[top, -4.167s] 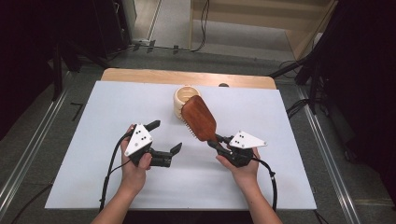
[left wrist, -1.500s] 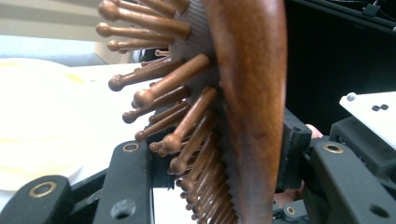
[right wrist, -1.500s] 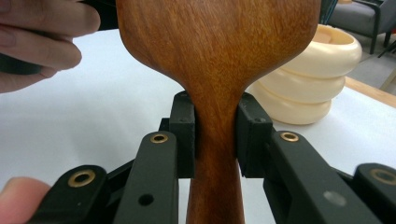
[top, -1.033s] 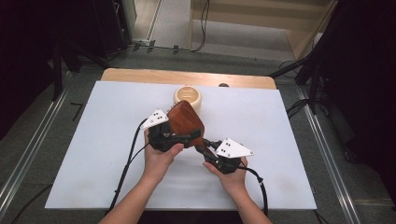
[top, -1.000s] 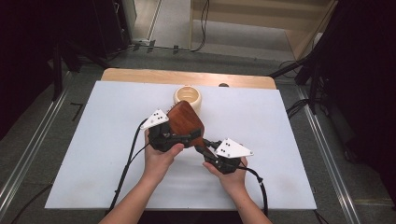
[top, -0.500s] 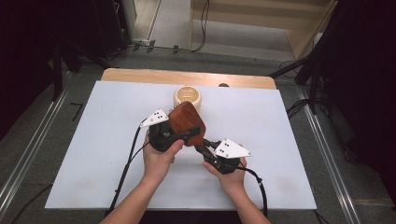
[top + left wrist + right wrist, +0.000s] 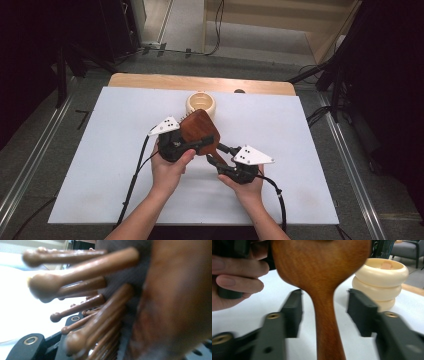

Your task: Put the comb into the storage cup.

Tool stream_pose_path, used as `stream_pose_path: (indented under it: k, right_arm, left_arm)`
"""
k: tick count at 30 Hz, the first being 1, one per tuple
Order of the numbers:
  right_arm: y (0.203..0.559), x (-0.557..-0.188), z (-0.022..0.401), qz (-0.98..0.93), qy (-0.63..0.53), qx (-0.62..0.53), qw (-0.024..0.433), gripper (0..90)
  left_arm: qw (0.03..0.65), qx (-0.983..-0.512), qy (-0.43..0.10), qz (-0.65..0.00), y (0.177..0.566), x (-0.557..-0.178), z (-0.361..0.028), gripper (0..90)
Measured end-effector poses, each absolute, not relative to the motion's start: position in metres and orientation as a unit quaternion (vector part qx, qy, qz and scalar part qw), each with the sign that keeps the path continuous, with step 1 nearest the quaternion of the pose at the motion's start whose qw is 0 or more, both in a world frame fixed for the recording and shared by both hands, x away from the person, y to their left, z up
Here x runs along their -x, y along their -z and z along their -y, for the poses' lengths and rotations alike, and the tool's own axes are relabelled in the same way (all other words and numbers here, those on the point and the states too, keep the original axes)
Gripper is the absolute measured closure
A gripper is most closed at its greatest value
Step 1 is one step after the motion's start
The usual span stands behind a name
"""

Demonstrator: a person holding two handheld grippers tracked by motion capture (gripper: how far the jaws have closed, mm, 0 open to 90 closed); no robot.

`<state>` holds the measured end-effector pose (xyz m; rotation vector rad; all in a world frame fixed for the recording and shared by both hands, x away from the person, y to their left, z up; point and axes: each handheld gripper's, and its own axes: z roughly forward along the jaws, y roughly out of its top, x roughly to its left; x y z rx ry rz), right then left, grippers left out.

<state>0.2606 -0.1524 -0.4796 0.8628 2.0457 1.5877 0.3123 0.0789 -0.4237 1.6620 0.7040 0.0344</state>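
Note:
A brown wooden hairbrush is held above the white table, its head tilted up and its handle pointing at my right gripper. My left gripper has just been closing and is shut on the brush head; its view looks along the bristles from very close. My right gripper has just been opening. Its two pads stand on either side of the handle without touching it.
A cream ribbed holder stands just behind the brush, near the table's far edge, and is also seen in the right gripper view. The white sheet covers the table, with a wooden strip at the back. Cables trail from both grippers toward the front.
My right gripper's jaws have spread off the brush handle. The left gripper has closed on the brush head. Neither hand has moved.

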Motion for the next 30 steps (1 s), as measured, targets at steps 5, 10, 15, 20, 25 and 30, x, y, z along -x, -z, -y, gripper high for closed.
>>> stream_pose_path:
  k: [5,10,15,20,25,30]
  right_arm:
    - [0.475,-0.261,0.157,-0.716,-0.586,-0.323,0.199,14.9]
    - [0.477,-0.263,0.163,-0.722,-0.583,-0.324,0.185,6.3]
    - [0.476,-0.262,0.168,-0.724,-0.584,-0.317,0.185,0.0]
    - [0.477,-0.26,0.174,-0.722,-0.578,-0.325,0.195,0.0]
    - [0.481,-0.258,0.186,-0.72,-0.574,-0.332,0.203,0.0]
    - [0.483,-0.256,0.199,-0.716,-0.581,-0.332,0.201,0.0]
  left_arm:
    - [0.617,-0.726,-0.019,-0.303,0.423,-0.313,-0.08,58.4]
    - [0.62,-0.721,-0.025,-0.307,0.42,-0.314,-0.083,58.5]
    - [0.623,-0.714,-0.034,-0.318,0.417,-0.318,-0.088,58.3]
    - [0.623,-0.713,-0.04,-0.318,0.415,-0.321,-0.092,58.3]
    - [0.623,-0.712,-0.045,-0.319,0.413,-0.323,-0.094,58.3]
    - [0.623,-0.71,-0.051,-0.324,0.41,-0.326,-0.097,58.1]
